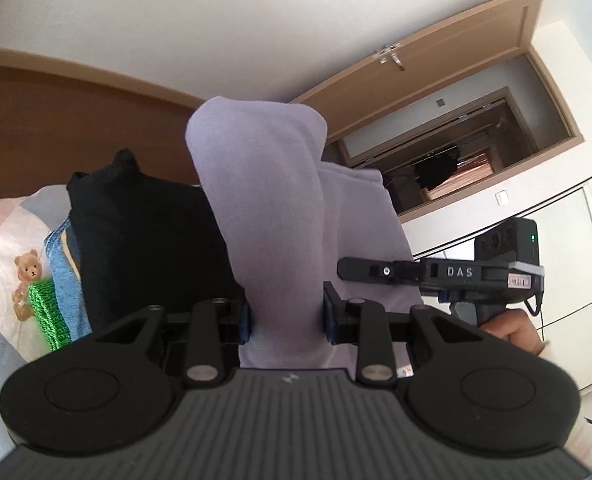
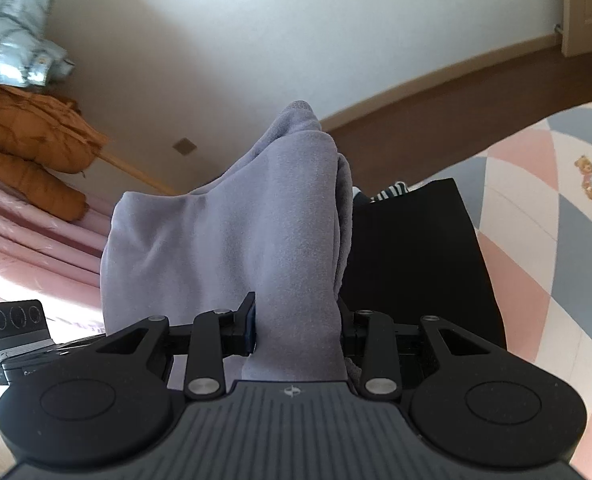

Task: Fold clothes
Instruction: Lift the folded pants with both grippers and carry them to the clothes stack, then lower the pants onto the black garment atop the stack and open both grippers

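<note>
From the left wrist view, the left gripper [image 1: 286, 318] is clamped on a thick bunch of a lavender garment [image 1: 264, 200], its blue-edged pads pressed against the cloth from both sides, so the jaws stand only partly closed around the fold. The cloth rises up and away from the fingers and drapes off to the right, where the right gripper [image 1: 435, 274] shows side on, with a hand [image 1: 511, 330] on its grip; from here I cannot tell how its jaws stand. Just behind and to the left of the lavender cloth lies a black garment [image 1: 144, 248], and beside that some blue denim [image 1: 62, 280] and a bright green knit piece [image 1: 46, 312], all on a bedspread [image 1: 4, 240] printed with a teddy bear. A wooden door [image 1: 435, 80] stands open beyond. From the right wrist view, the right gripper [image 2: 297, 326] likewise bites a fat fold of the same lavender garment [image 2: 224, 236], pads tight to the fabric, the jaws part way apart around it. The cloth bulges out to the left. To the right is the black garment [image 2: 419, 252] on the checked pink, white and grey bedspread [image 2: 535, 216]. An orange puffer jacket [image 2: 28, 136] and a pale blue one [image 2: 12, 32] hang at far left.
</note>
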Motion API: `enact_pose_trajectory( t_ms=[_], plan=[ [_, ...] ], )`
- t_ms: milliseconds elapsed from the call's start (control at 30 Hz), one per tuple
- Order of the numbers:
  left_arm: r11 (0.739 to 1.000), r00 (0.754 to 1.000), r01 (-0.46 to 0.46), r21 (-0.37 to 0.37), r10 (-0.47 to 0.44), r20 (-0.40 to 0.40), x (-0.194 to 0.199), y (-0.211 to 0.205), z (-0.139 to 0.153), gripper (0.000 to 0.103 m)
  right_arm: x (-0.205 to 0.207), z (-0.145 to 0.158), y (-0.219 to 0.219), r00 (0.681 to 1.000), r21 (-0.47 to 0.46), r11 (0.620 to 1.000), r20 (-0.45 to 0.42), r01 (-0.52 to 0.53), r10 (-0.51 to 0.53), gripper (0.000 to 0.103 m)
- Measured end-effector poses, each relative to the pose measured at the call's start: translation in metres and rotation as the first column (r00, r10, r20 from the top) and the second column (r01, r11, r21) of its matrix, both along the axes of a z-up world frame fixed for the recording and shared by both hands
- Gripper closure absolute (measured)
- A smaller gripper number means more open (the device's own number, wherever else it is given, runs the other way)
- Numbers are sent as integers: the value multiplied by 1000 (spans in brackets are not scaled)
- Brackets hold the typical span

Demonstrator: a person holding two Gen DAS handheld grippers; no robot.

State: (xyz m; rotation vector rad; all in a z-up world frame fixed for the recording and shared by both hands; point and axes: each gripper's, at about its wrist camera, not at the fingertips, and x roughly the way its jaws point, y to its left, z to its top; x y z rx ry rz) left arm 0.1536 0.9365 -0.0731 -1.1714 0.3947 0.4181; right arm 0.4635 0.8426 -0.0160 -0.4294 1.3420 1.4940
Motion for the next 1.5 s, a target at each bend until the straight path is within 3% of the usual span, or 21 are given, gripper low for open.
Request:
enact_pose_trajectory(
  t_ms=[267,400,500,533,600,667,700,800,900,967,1067,1133,1200,1267,1400,1500],
  plan=[
    [999,998,47,-12,-47,-34,9,2,-18,77,16,-44,11,998,-89,996,-57,-8,3,68],
    [996,991,77,39,-72,-116,13,-2,-23,72,23,-52,21,999,-112,993,-34,-24,20,65],
    [993,983,77,95,-59,-175,8,-5,-15,62,17,-58,24,997,-127,991,71,-26,35,45],
    [990,981,77,120,-54,-189,5,-6,-9,62,15,-59,22,994,-115,993,112,1,12,30],
    [982,976,79,169,-42,-216,-1,-8,1,62,10,-57,16,983,-61,996,177,65,-54,23],
    [960,968,93,265,-25,-249,-6,-11,20,65,7,-48,1,958,29,984,226,176,-178,23],
    [939,964,104,328,-13,-266,-8,-15,32,71,7,-43,-7,938,77,970,248,232,-244,23],
    [849,957,144,509,11,-289,-1,-23,60,81,-7,-25,-39,851,246,910,336,335,-404,28],
    [768,954,186,612,7,-299,21,-23,68,83,-25,-13,-61,808,397,852,338,342,-482,51],
    [758,945,205,619,11,-326,36,-20,56,87,-36,-13,-58,807,444,843,350,304,-476,62],
    [753,917,251,609,17,-399,58,-17,31,87,-48,-24,-42,807,458,855,392,244,-441,67],
    [775,899,255,578,30,-436,63,-13,11,87,-49,-36,-29,806,450,866,419,216,-419,67],
    [783,901,236,576,45,-431,59,-11,0,86,-50,-53,-11,786,428,881,466,202,-407,67],
    [778,906,227,586,52,-421,58,-9,-4,86,-48,-70,0,789,401,895,479,194,-385,68],
    [748,898,251,615,56,-435,65,-17,-1,86,-41,-91,7,811,404,885,423,230,-404,69],
    [768,908,233,596,47,-416,55,-18,6,86,-24,-97,4,838,397,860,305,319,-452,64]
  ],
)
